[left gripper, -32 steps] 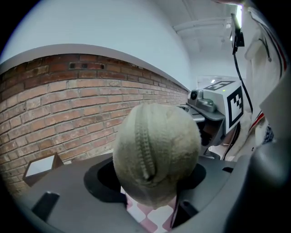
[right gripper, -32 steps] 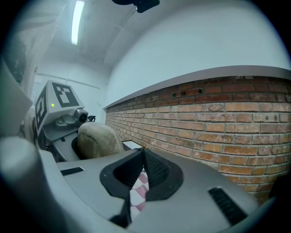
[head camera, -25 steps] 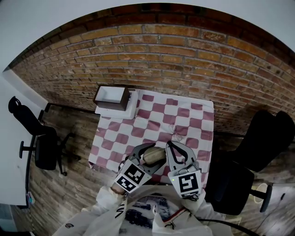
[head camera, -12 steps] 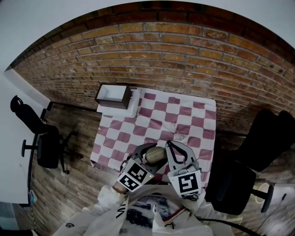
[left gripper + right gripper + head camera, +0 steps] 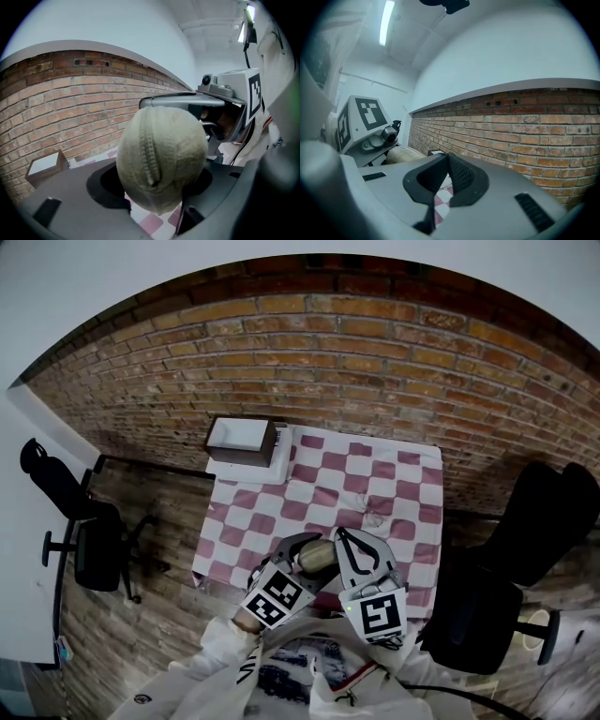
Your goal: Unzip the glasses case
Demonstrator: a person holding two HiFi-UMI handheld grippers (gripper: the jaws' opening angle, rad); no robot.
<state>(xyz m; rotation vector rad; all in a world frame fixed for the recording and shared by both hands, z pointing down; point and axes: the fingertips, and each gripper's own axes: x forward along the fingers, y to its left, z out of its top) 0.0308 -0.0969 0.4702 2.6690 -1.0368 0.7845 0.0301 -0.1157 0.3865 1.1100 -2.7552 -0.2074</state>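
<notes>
The beige fabric glasses case [image 5: 317, 555] hangs over the near edge of the checked table [image 5: 375, 474], with my left gripper [image 5: 302, 563] shut on it. In the left gripper view the case [image 5: 159, 178] fills the gap between the jaws, its zipper seam facing the camera. My right gripper [image 5: 340, 533] is shut, its tips just right of the case's far end. In the right gripper view its jaws [image 5: 446, 161] meet with nothing visible between them, and the case [image 5: 404, 153] lies to the left. Whether the tips pinch the zipper pull is hidden.
A white and brown box [image 5: 242, 439] sits at the table's far left corner. A brick wall [image 5: 356, 352] runs behind the table. Black office chairs stand at the left [image 5: 89, 540] and at the right [image 5: 506, 587] on the wooden floor.
Both grippers have shifted slightly together with the case near the table's front edge. The grip on the case and the shut right jaws look the same.
</notes>
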